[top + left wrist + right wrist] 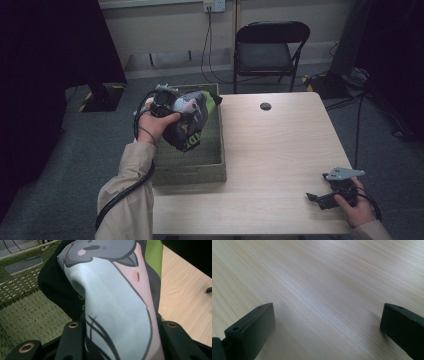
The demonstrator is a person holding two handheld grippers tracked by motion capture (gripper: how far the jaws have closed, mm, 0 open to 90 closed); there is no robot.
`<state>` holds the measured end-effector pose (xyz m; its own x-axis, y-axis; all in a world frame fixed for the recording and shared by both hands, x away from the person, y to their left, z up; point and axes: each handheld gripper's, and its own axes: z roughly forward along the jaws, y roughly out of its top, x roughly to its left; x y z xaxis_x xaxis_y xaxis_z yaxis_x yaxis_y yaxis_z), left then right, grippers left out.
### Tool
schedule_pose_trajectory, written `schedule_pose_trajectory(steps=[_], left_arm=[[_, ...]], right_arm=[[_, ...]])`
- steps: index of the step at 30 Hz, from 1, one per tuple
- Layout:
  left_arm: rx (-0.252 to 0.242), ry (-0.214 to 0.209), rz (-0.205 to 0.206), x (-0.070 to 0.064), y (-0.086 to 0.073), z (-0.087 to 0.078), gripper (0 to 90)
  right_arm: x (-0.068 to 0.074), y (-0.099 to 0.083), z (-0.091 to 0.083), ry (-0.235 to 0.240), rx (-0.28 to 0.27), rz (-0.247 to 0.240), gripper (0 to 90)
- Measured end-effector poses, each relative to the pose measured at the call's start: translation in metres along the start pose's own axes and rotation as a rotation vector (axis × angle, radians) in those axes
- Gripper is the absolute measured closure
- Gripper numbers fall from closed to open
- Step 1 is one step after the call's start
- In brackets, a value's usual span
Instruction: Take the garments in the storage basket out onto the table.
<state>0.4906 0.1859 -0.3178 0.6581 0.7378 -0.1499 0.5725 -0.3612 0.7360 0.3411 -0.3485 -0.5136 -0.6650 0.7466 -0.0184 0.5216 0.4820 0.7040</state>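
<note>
Left hand-held gripper (176, 107) raised over the woven olive-green basket (200, 172), jaws clamped on a soft bundled garment of black fabric with a grey-and-pink cartoon print and a lime-green panel (192, 122). Bundle hanging clear above the basket floor, at the desk's left edge. Right hand-held gripper (320, 197) low at the near right corner of the pale wood desk (270, 145), jaws spread wide, nothing between them.

Handling, as a judgement: light, limp, no stiffness at all; likely to sag and unfold from any single pinch point. Smooth printed face probably a bit slippery (sheen in the left gripper view suggests a synthetic knit). Not fragile. Best taken at a thick fold or gathered ridge, as now, rather than at a loose single-layer edge; a second pinch from the free gripper probably needed for spreading or folding.

View differences: high view gives the whole layout, basket against desk, both forearms, folding chair (267, 50) behind. Left gripper view gives the grip itself: printed cloth (117, 312) pressed between both black jaws, basket weave (27, 315) below left, desk (185, 297) at right. Right gripper view gives bare wood grain (324, 290) between the open jaws, confirming no load.
</note>
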Motion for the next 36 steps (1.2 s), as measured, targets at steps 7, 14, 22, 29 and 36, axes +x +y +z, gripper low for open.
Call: schedule_pose_trajectory(steps=[7,14,22,29,36], left_arm=[[-0.008,-0.023,0.007,-0.007,0.008,0.002,56.7],[-0.021,-0.037,0.02,-0.014,0.02,0.002,56.6],[-0.022,-0.055,0.045,-0.028,0.033,0.008,56.6],[-0.036,-0.077,0.054,-0.04,0.044,0.013,56.6],[-0.035,-0.111,0.084,-0.056,0.055,0.024,56.6]], right_arm=[[0.0,0.0,0.0,0.0,0.0,0.0,0.0],[0.0,0.0,0.0,0.0,0.0,0.001,0.0],[0.0,0.0,0.0,-0.001,-0.001,0.0,0.0],[0.0,0.0,0.0,-0.001,-0.002,-0.001,0.0],[0.0,0.0,0.0,-0.001,-0.001,-0.001,0.0]])
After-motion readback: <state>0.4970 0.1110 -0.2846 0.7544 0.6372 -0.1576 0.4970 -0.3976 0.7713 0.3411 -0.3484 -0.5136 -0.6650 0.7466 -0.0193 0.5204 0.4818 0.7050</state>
